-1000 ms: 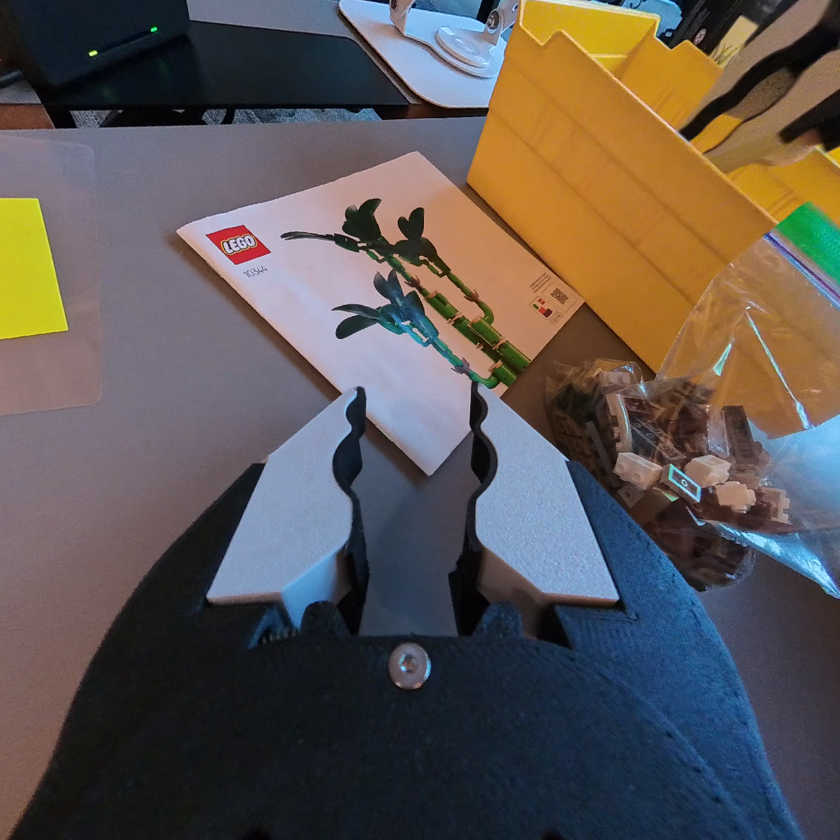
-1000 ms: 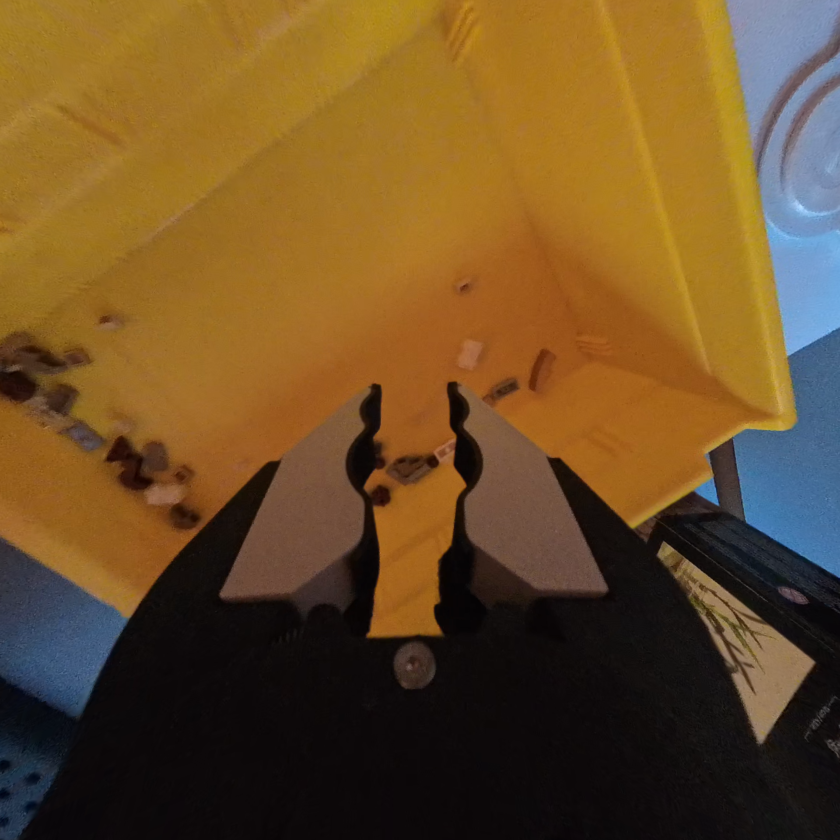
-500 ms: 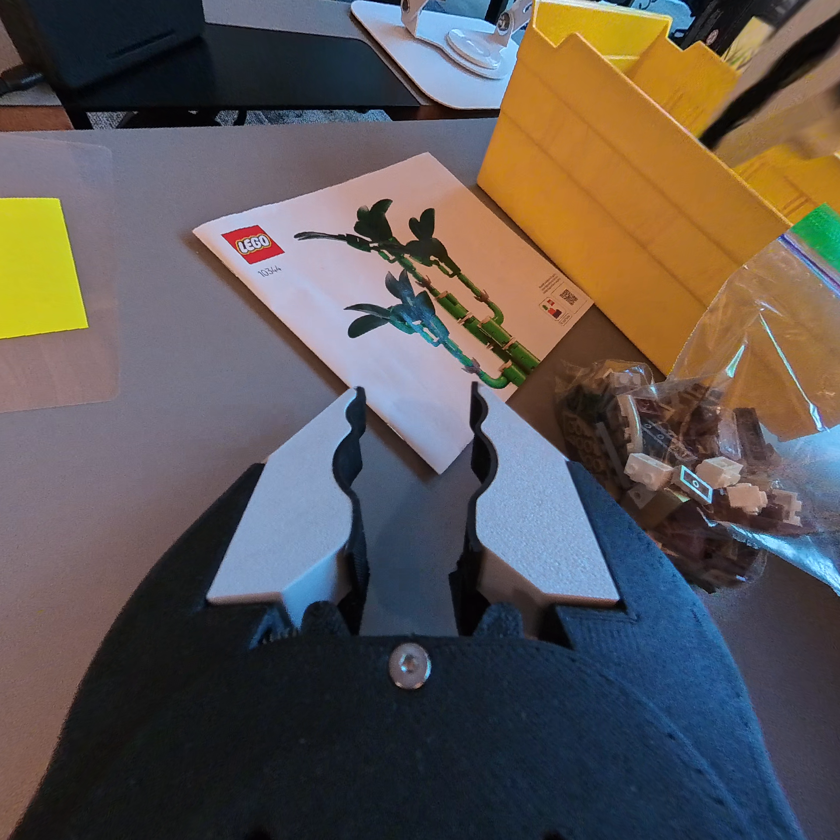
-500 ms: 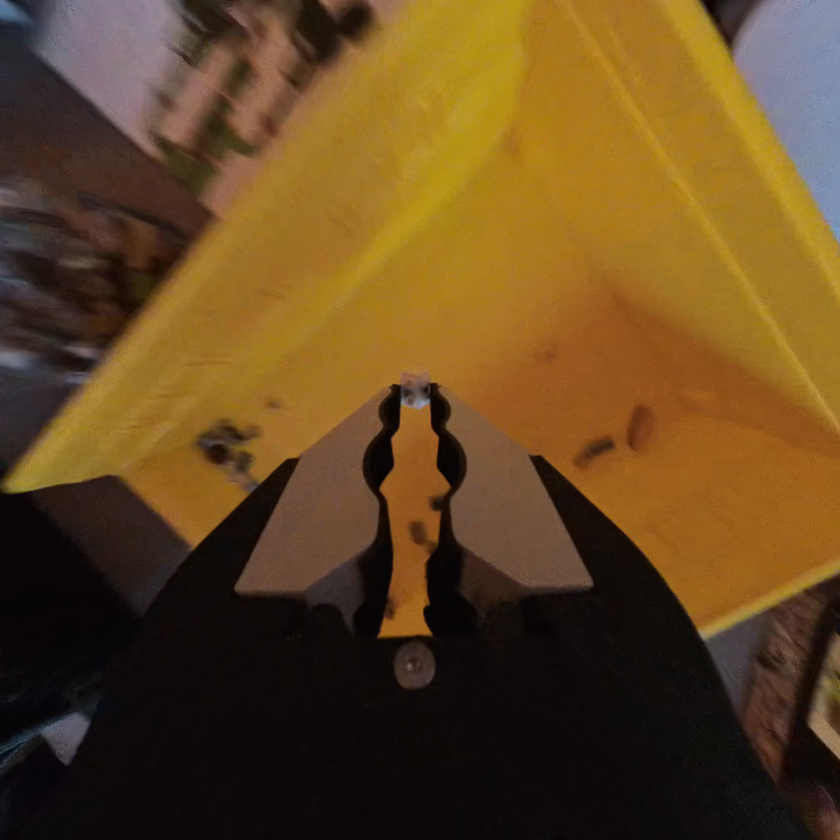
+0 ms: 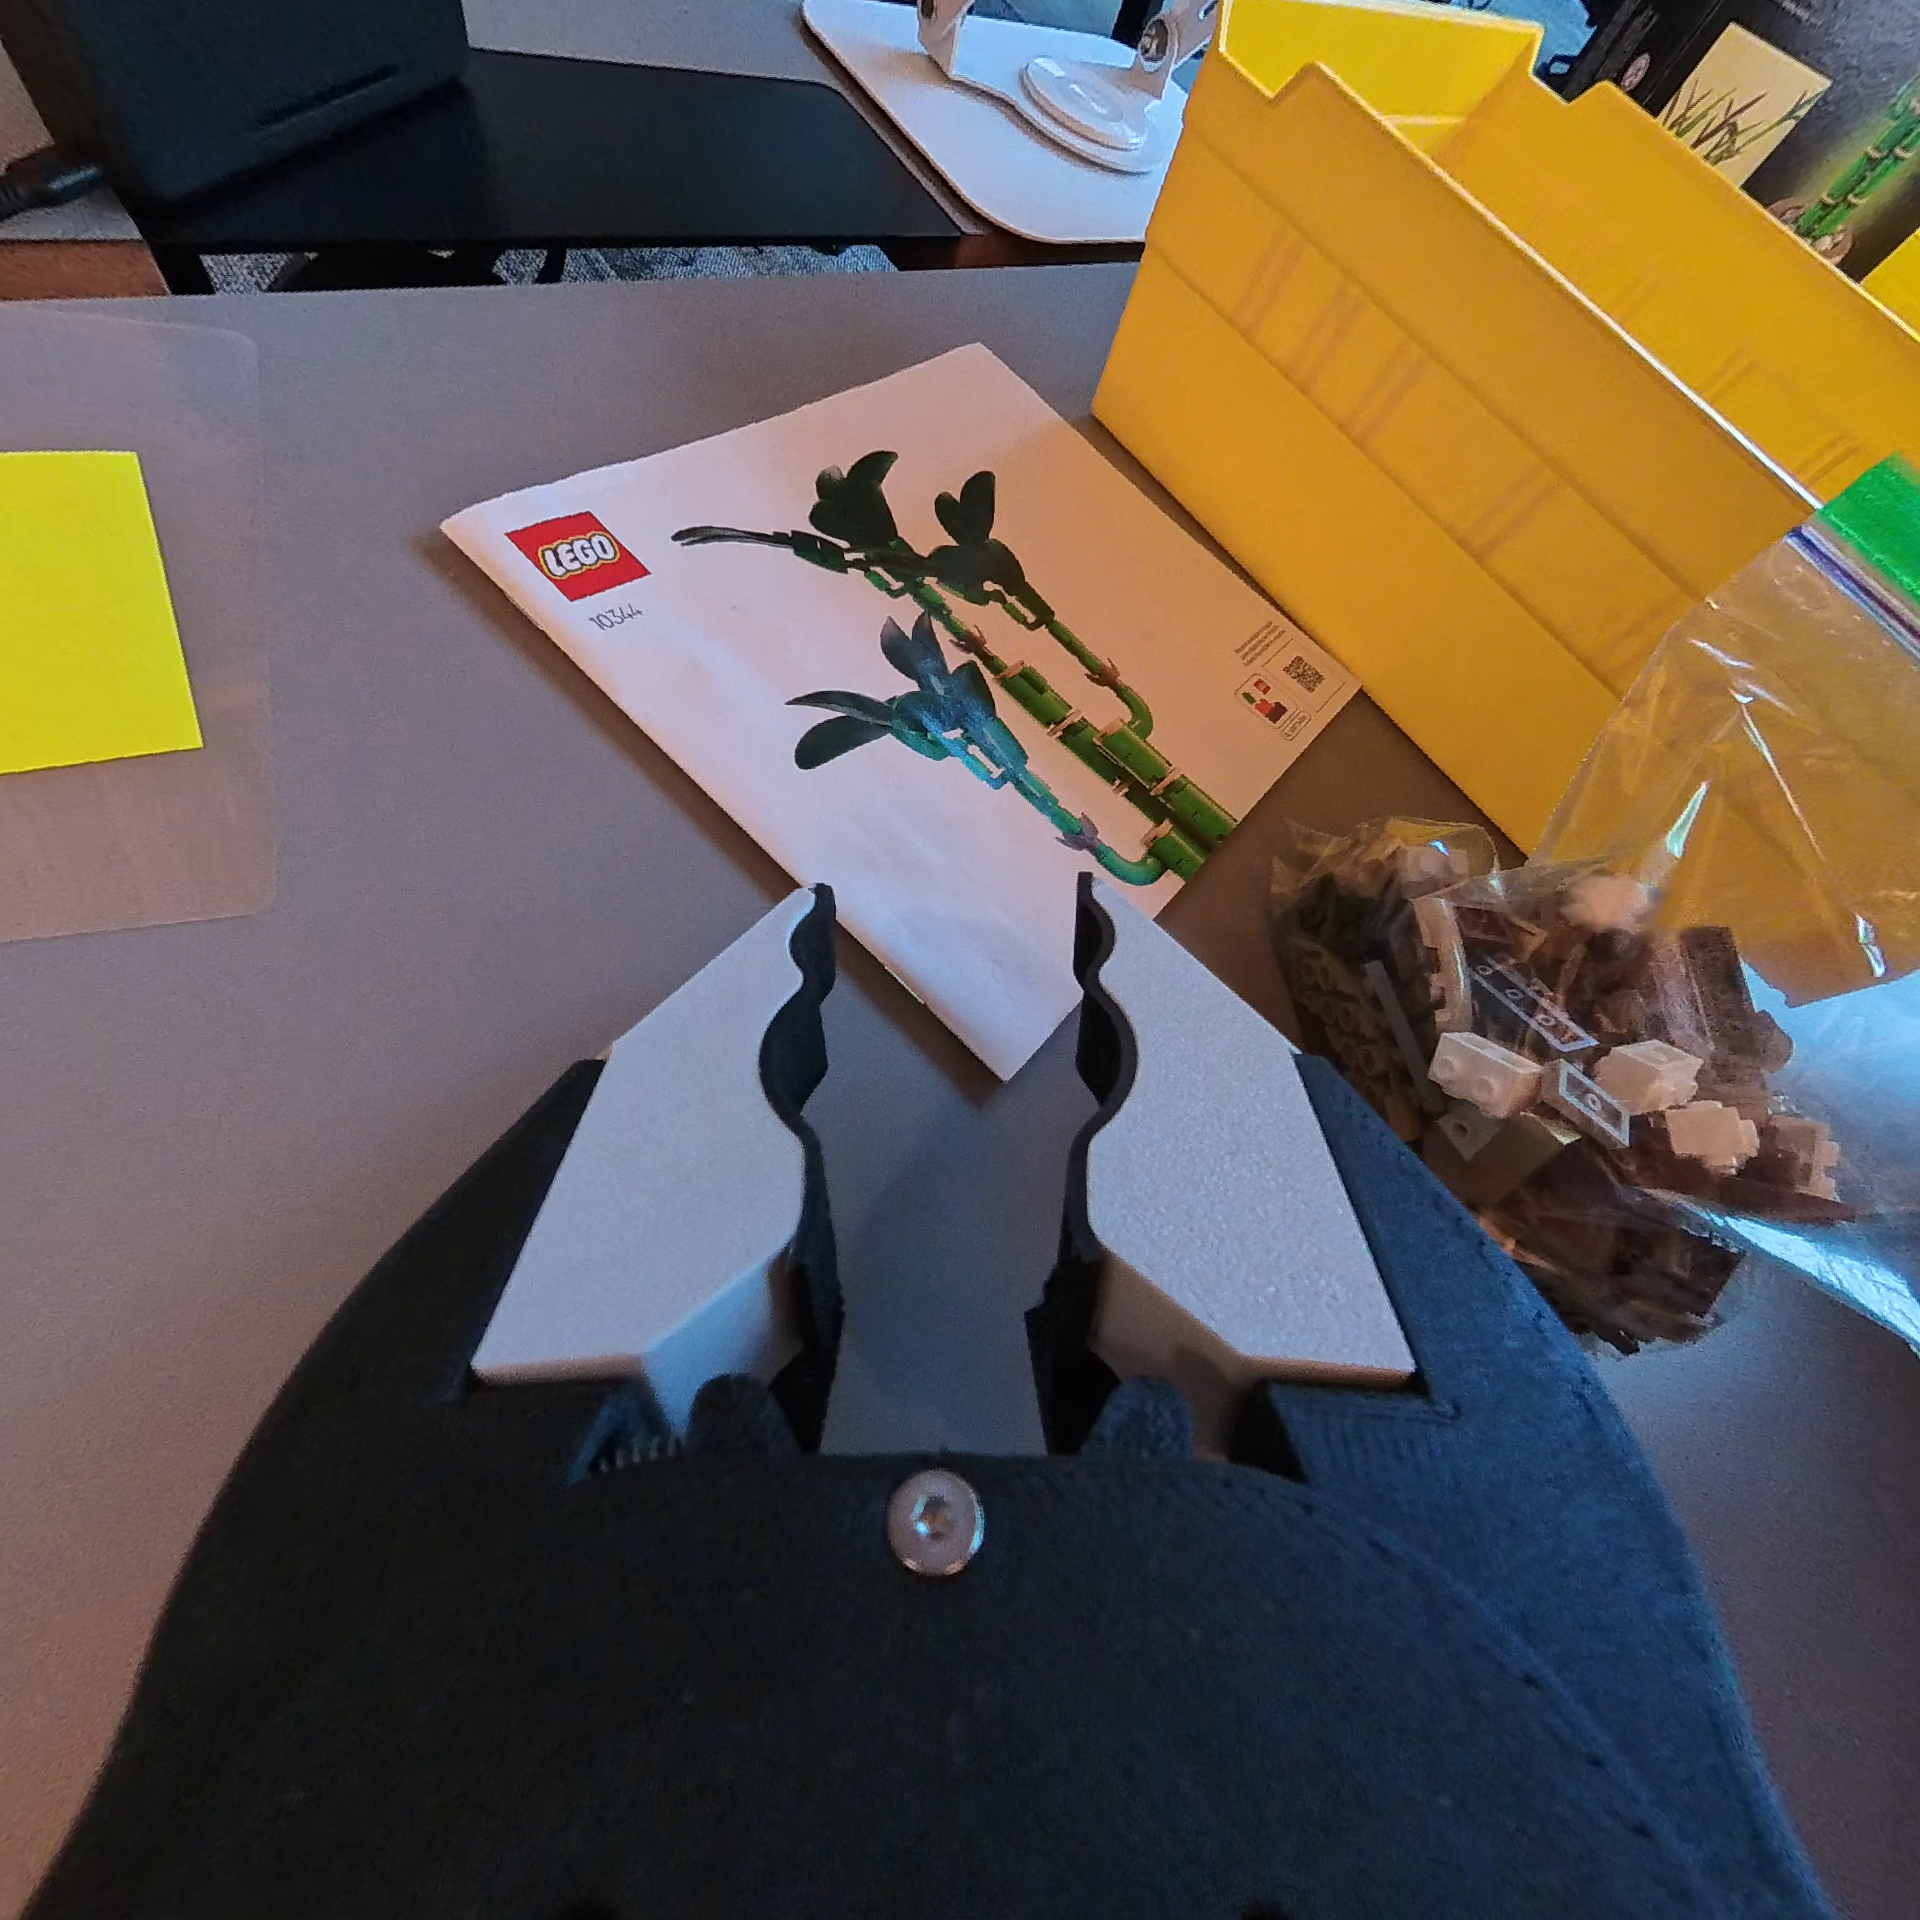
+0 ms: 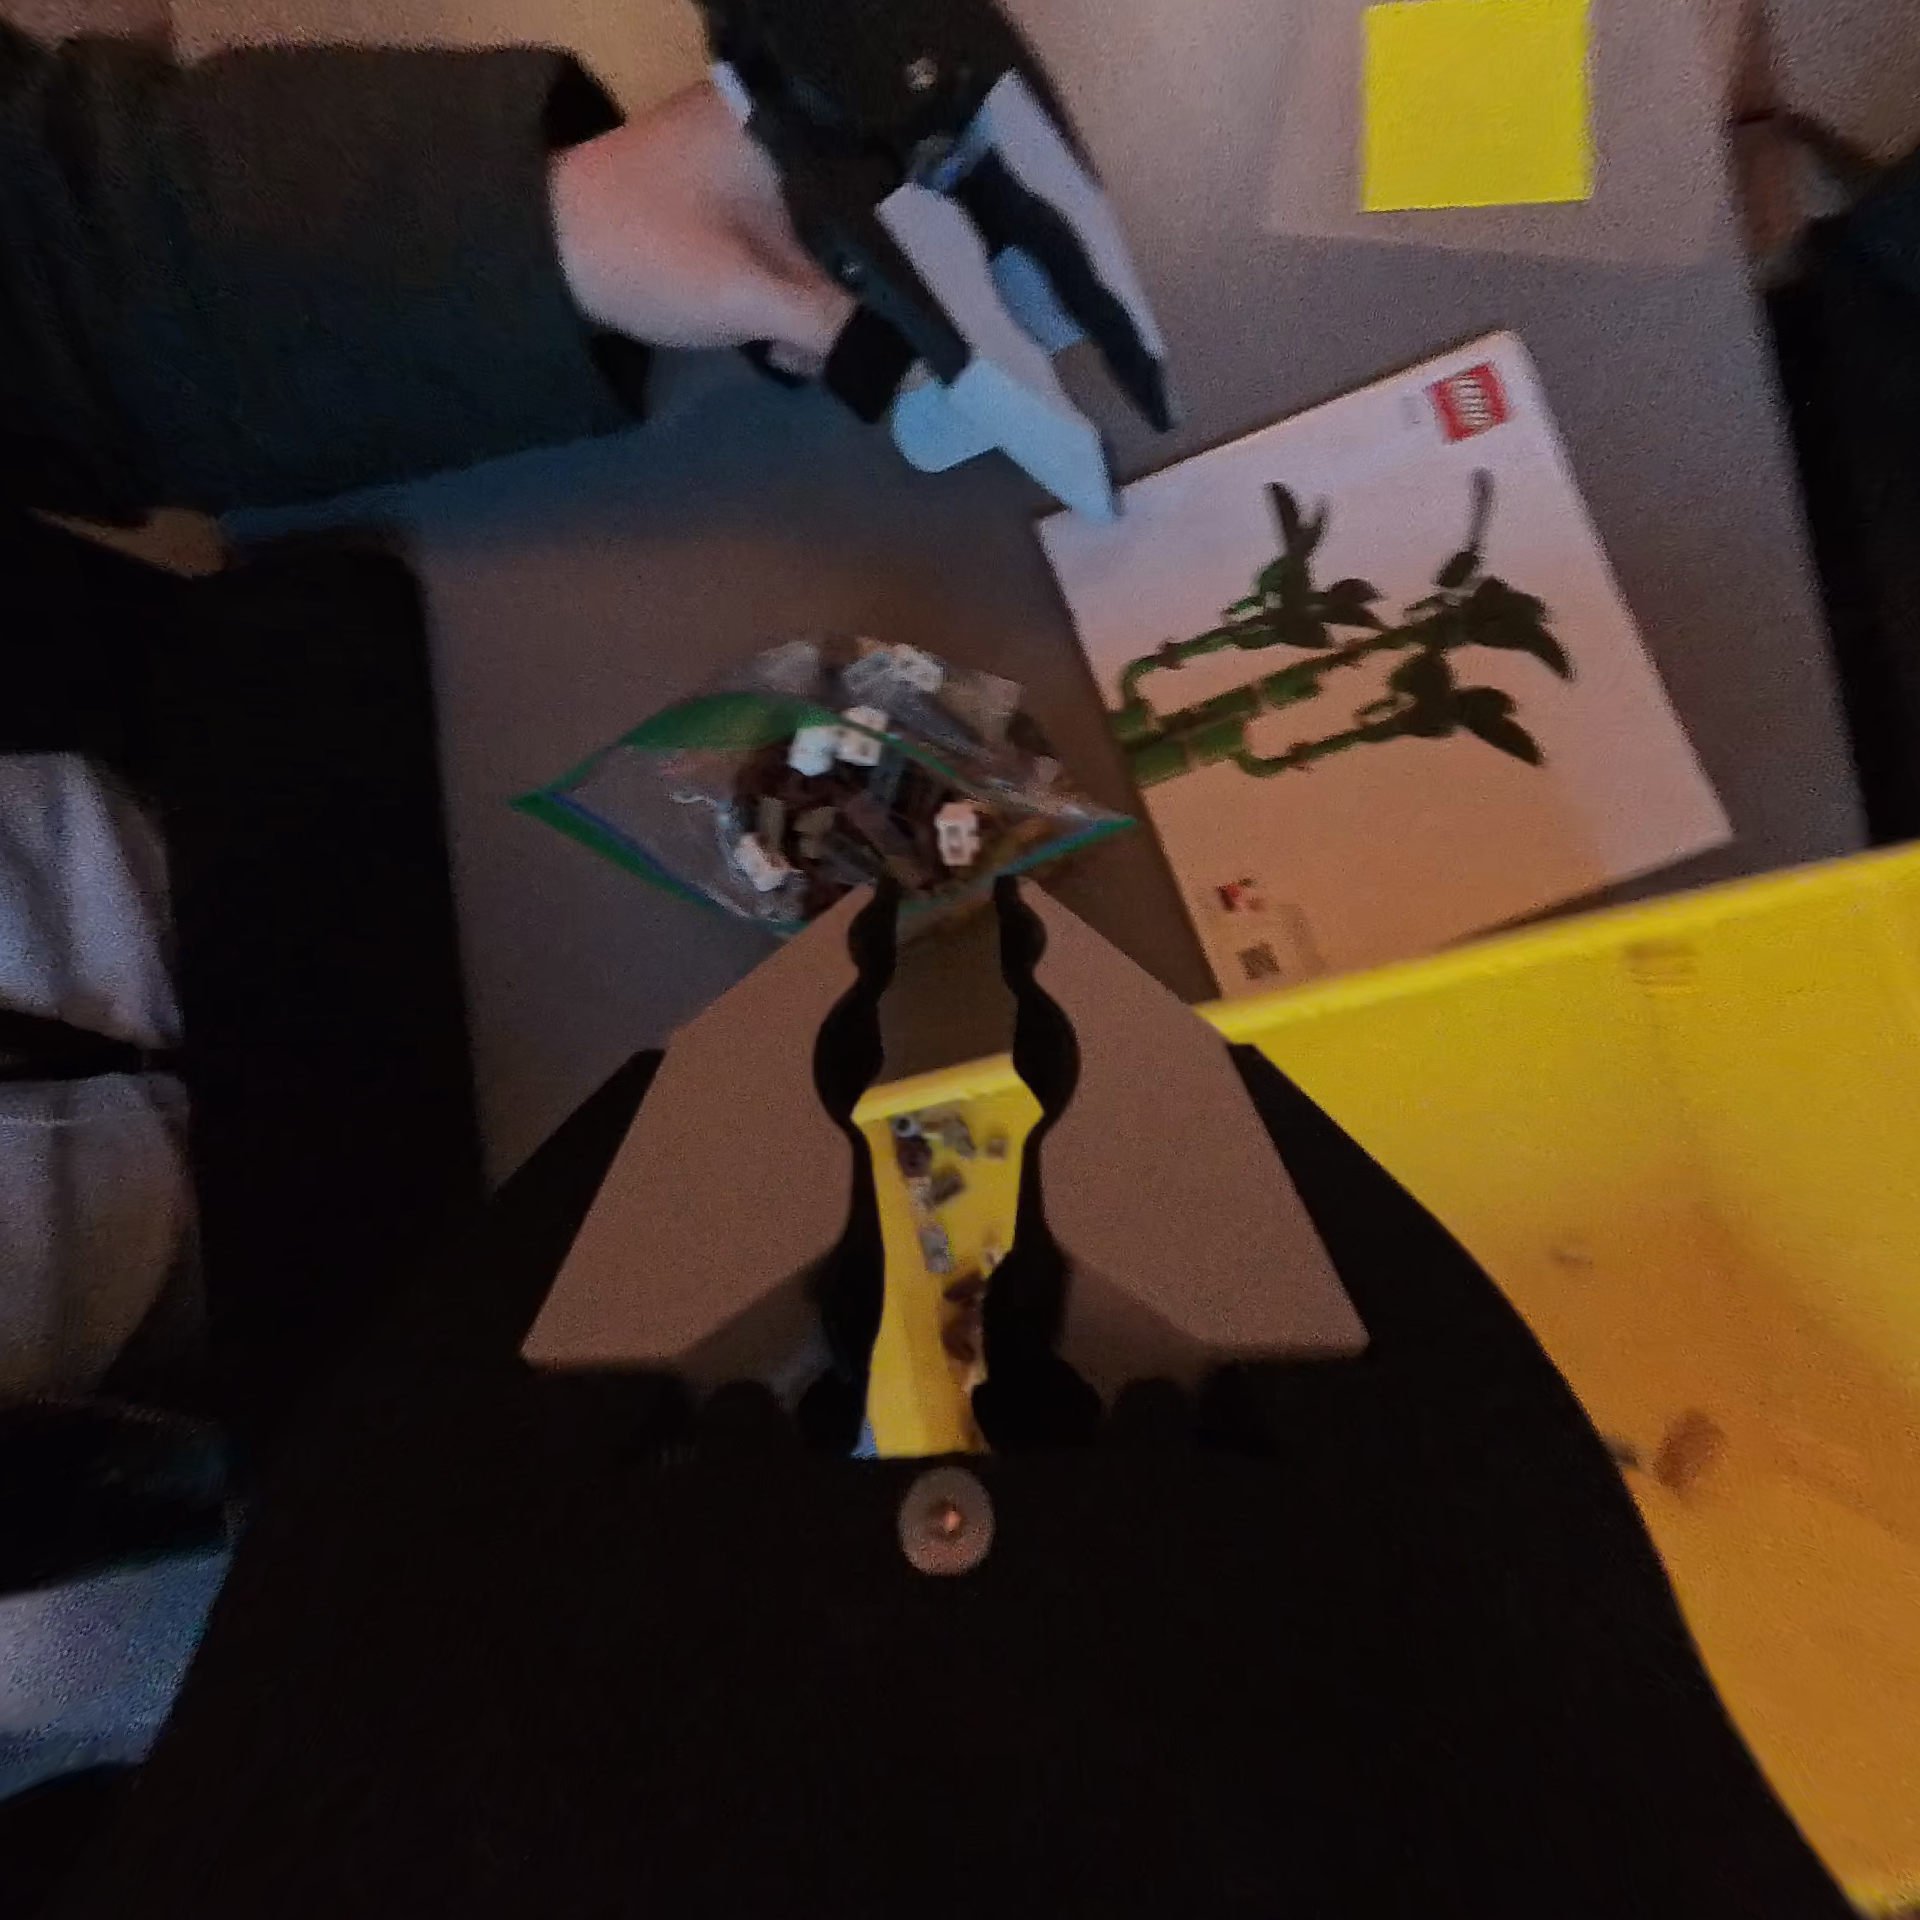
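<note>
**Bag of bricks: open-mouthed beside the yellow bin, neither gripper holding it**

Bag of bricks: a clear zip bag with a green seal strip. It sits on the grey table just in front of the yellow bin, near the bin's front corner. Its mouth gapes upward, and brown, grey and white pieces are heaped in the bottom.

Left gripper: I hold it low over the table, in front of the bin and to the bag's left. The jaws stand wide apart with nothing between them, only bare table and the near corner of the instruction booklet. My right finger is close beside the bag, but I see no contact. The booklet lies flat, its far edge just beside the bin's front wall. A yellow sheet in a clear sleeve lies well away from the bin, past the booklet.

Right gripper: I hold it high above the bin's front corner, looking straight down. The jaws are parted by a narrow gap and I can make out nothing pinched in it. This view is blurred, so I cannot rule out a very small piece. The fingertips line up with the near rim of the bag's mouth, and I cannot tell whether they touch it. A few loose bricks lie on the bin floor directly beneath my fingers.

A hand grips the left tool, on the far side of the bag from the bin.
</note>
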